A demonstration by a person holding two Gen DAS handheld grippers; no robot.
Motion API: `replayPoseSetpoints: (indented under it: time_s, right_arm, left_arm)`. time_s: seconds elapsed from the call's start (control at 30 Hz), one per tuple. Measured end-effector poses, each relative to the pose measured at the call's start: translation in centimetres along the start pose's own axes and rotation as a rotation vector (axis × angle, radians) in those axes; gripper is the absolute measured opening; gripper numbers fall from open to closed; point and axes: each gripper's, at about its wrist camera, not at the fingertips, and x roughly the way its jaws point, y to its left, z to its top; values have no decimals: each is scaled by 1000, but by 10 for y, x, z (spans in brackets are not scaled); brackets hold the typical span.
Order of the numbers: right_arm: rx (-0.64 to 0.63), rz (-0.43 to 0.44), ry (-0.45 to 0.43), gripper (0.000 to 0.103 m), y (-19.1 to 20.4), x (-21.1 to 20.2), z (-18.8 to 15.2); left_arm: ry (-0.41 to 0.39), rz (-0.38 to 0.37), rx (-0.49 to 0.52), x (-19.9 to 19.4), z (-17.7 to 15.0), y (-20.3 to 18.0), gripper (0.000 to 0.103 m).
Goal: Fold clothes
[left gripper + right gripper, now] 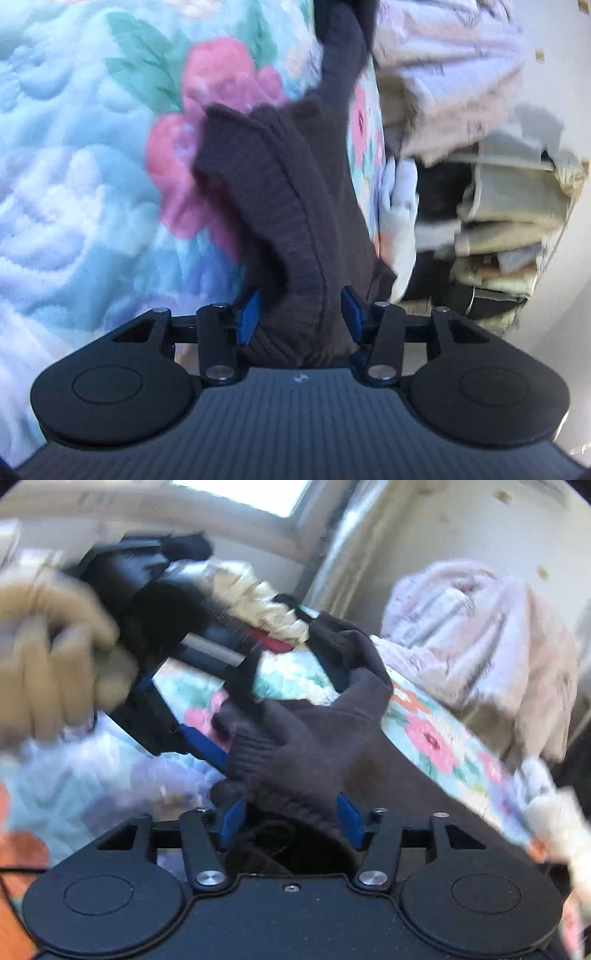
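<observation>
Left wrist view: a dark brown ribbed knit garment (pixel 295 206) is seen lying on a quilted floral bedspread (pixel 74 166), its long axis running straight away from the left claw (pixel 299 314) toward the far edge of the bed. The near end of the knit is bunched between the blue pads (pixel 247 317), which stand partly apart; whether they press the fabric cannot be told, as a gap shows at the right pad. In the right wrist view, the right claw (pixel 291 819) is held with its jaws apart, the same dark knit (pixel 306 746) passing between them without being visibly squeezed. The left claw (pixel 207 738) is seen ahead and to the left, carried by a blurred hand (pixel 55 664), its fingers at the ribbed edge of the garment. Both claws are judged equally near to the garment. A pale crumpled blanket (pixel 480 635) is heaped beyond the bed.
</observation>
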Motion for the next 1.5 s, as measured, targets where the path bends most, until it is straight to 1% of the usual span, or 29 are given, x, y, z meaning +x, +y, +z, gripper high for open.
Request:
replayPoseSetpoints:
  time_s: [0.03,0.1,0.17,0.2,0.23,0.27,0.3,0.4,0.43,0.47,0.5,0.53,0.6,0.63,0.7,0.77,0.83,0.9,0.97,1.0,1.03,1.1,1.17,1.2,1.23,1.3,1.37,1.47,1.5]
  right_arm:
    - [-43,-20,20,60,6,6,-1]
    - [-118,-60,46,60,15,15,-3]
    - [-204,-106,86,60,23,18,-5]
    - [-257,-135,115,59,27,19,-5]
    - [-311,-179,134,59,31,15,-4]
    - [-339,-193,129,60,34,12,-3]
    - [-365,-205,122,62,36,8,-1]
    - [-373,-199,118,71,36,19,3]
    - [-334,-172,130,70,31,25,6]
    - [-292,-143,143,58,25,30,9]
    - [-249,-115,156,10,20,35,12]
    - [-207,-86,168,14,14,40,15]
    - [97,77,107,13,-13,30,28]
    - [189,133,82,13,-21,24,32]
    - [344,277,29,11,-31,15,41]
    - [474,416,-14,11,-35,8,50]
    - [487,451,-17,11,-28,6,53]
    - [509,483,-1,11,-17,9,49]
    - [557,543,46,11,-8,23,37]
    - [572,544,85,11,0,32,28]
    - [580,516,108,12,3,38,22]
    - [624,516,132,17,1,41,13]
    - [652,531,100,20,-14,28,13]
    - [650,533,85,27,-22,20,14]
    - [640,515,69,29,-31,8,15]
    - [633,462,50,34,-64,-7,17]
    - [628,399,41,38,-95,-31,6]
    - [633,282,37,43,-148,-62,-22]
    - [656,237,39,43,-168,-73,-36]
  left_arm:
    - [-23,38,42,3,1,-1,53]
    - [-57,100,102,11,3,-3,54]
    - [-66,103,132,21,4,-6,53]
    - [-65,141,203,27,3,-13,49]
    - [-78,191,310,30,-1,-25,32]
    - [-91,239,416,33,-5,-36,10]
    - [-112,261,513,36,-10,-46,9]
    - [-185,258,660,35,-19,-64,8]
    - [-217,262,711,33,-22,-71,8]
    - [-248,267,752,28,-24,-78,7]
    - [-278,272,780,21,-24,-87,7]
    - [-308,277,809,14,-24,-97,7]
    - [-353,276,860,-4,-23,-116,7]
    - [-361,284,891,-13,-24,-123,7]
    - [-376,301,950,-33,-26,-138,7]
    - [-397,338,957,-55,-31,-137,7]
    - [-383,398,932,-64,-31,-126,7]
    - [-371,533,914,-65,-28,-101,6]
    - [-262,648,845,-49,-15,-70,6]
    - [-214,692,805,-41,-10,-56,6]
    - [-202,696,790,-39,-9,-50,6]
    - [-232,714,840,-40,-15,-61,9]
    - [-251,782,940,-40,-23,-83,9]
    - [-270,819,997,-40,-29,-96,10]
    - [-289,852,1053,-41,-34,-109,10]
    - [-349,804,1145,-49,-54,-141,17]
    - [-362,707,1210,-48,-72,-167,35]
    - [-264,527,1266,-27,-97,-193,37]
    - [-192,452,1277,-11,-107,-198,37]
